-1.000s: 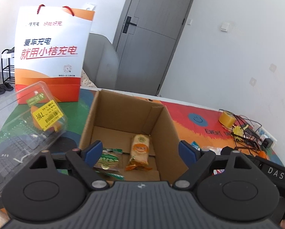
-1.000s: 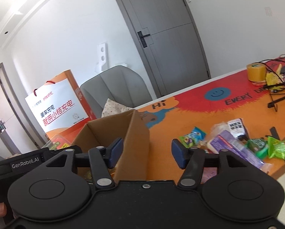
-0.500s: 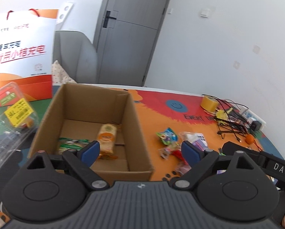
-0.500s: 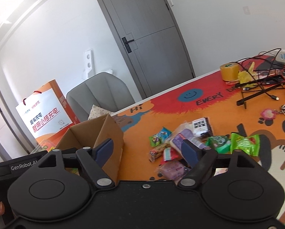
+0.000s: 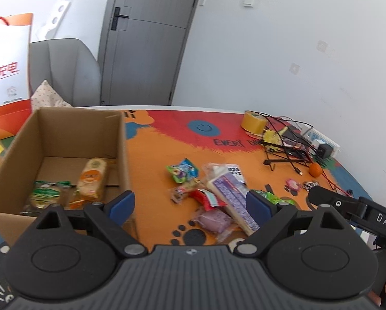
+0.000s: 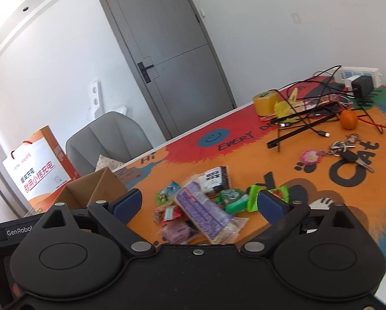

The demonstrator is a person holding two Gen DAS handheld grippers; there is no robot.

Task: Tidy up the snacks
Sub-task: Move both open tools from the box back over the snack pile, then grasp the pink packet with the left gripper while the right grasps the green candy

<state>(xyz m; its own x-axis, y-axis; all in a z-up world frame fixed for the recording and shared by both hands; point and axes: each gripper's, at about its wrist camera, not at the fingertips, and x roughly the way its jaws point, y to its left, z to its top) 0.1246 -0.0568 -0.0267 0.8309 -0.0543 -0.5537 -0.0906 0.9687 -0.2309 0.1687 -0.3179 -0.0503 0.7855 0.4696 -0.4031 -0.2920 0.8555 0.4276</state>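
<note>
An open cardboard box stands on the left of the orange mat; it holds an orange-labelled snack pack and a green one. A pile of loose snacks lies right of the box: a long purple pack, a pink-purple one, a red one, and green ones. My left gripper is open and empty above the near side of the pile. My right gripper is open and empty, also over the pile; the box corner shows at its left.
A tape roll, a wire stand with cables, a power strip, an orange and keys lie at the right. A white-orange paper bag and a grey chair stand behind the box.
Both grippers have swung right, from over the box to over the snack pile. Both stay open and empty. The clear plastic container has nearly left the left wrist view.
</note>
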